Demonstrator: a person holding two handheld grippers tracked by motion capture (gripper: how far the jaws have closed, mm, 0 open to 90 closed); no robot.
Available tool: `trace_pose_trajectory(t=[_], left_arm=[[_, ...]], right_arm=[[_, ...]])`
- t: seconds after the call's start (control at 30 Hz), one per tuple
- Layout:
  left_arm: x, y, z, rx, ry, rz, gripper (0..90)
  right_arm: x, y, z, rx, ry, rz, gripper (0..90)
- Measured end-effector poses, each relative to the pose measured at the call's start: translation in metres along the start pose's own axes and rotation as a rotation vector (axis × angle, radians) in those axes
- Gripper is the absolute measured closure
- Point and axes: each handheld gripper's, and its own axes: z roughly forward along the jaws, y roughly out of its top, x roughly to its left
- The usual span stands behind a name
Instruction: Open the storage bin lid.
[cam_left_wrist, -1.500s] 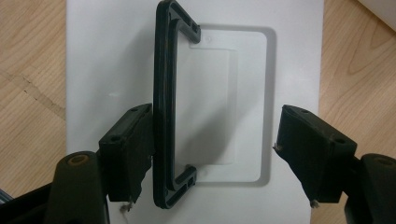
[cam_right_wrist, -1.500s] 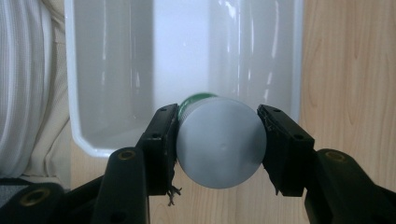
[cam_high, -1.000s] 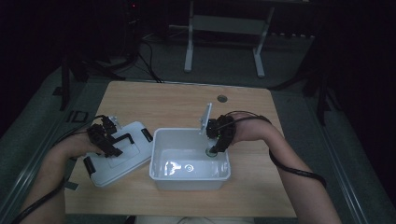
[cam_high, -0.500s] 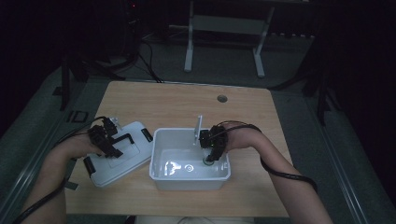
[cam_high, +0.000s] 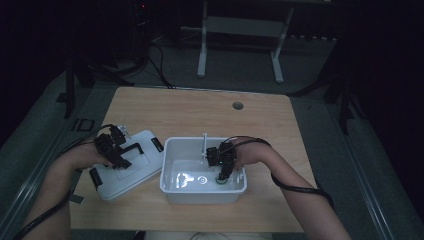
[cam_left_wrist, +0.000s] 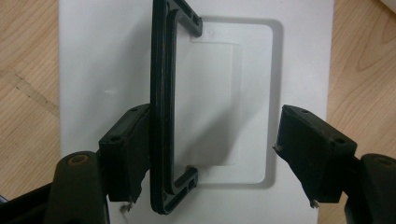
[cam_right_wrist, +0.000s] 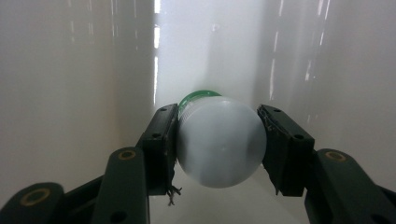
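A white plastic bin (cam_high: 169, 150) stands open on the wooden table, with its white lid (cam_high: 135, 172) lying flat to the left. My left gripper (cam_high: 114, 150) hovers over the lid (cam_left_wrist: 93, 70), open; the lid's raised black handle (cam_left_wrist: 161, 93) runs along the inner face of one jaw, and the other jaw stands well clear of it. My right gripper (cam_high: 221, 174) reaches down inside the bin at its right end. It is shut on a white rounded bulb-like object with a green collar (cam_right_wrist: 219, 144), close to the bin's inner wall (cam_right_wrist: 70, 70).
A small round thing (cam_high: 202, 179) lies on the bin floor, too dim to identify. The table has a round hole (cam_high: 238, 105) near its far edge. A metal stand (cam_high: 240, 30) sits on the dark floor beyond the table.
My right gripper has sunk from the bin's far right rim down into the bin, toward the near side. The left gripper and lid have stayed put.
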Motion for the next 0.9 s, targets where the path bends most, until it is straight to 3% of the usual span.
trace_pose_trajectory(t=[0.23,0.33,0.57,0.73,0.9], left_arm=[[0.000,0.000,0.000,0.001,0.003,0.004,28.2],[0.000,0.001,0.000,0.000,0.004,0.005,28.1],[0.000,0.001,-0.001,-0.003,0.004,0.003,28.2],[-0.001,0.001,0.000,-0.002,0.003,0.003,28.1],[0.000,0.001,0.000,0.002,-0.003,-0.014,28.2]], right_arm=[[0.000,0.003,0.008,0.015,-0.026,-0.009,49.8],[0.002,0.004,0.010,0.024,-0.016,-0.016,49.7],[0.004,0.007,0.015,0.089,-0.026,-0.035,48.9],[0.006,0.007,0.011,0.072,0.000,-0.033,43.7],[0.005,0.001,-0.004,0.031,-0.020,-0.021,40.7]])
